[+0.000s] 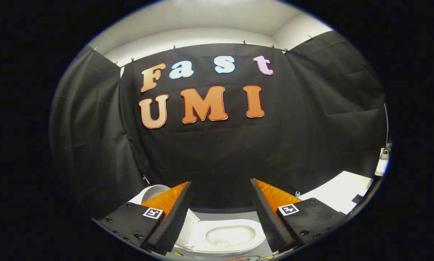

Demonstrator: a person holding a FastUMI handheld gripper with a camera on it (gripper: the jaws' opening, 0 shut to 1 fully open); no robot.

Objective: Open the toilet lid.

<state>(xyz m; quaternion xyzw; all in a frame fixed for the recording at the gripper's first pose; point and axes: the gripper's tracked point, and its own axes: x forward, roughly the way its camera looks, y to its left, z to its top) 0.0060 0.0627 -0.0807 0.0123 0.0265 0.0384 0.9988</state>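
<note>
A: How do the jaws stand?
B: The gripper (220, 185) is spread wide, fingers holding nothing.
A: And the toilet?
B: Below, between the fingers: the toilet (228, 237), seat and bowl showing. Its lid (152, 192) is raised, behind the left finger. Beyond hangs the black cloth wall (220, 152).

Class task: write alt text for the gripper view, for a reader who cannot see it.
The gripper hangs with its jaws open and empty above a white toilet, whose bowl shows between the two fingers. The lid looks already raised, behind the left finger. A black cloth wall stands beyond.
</note>
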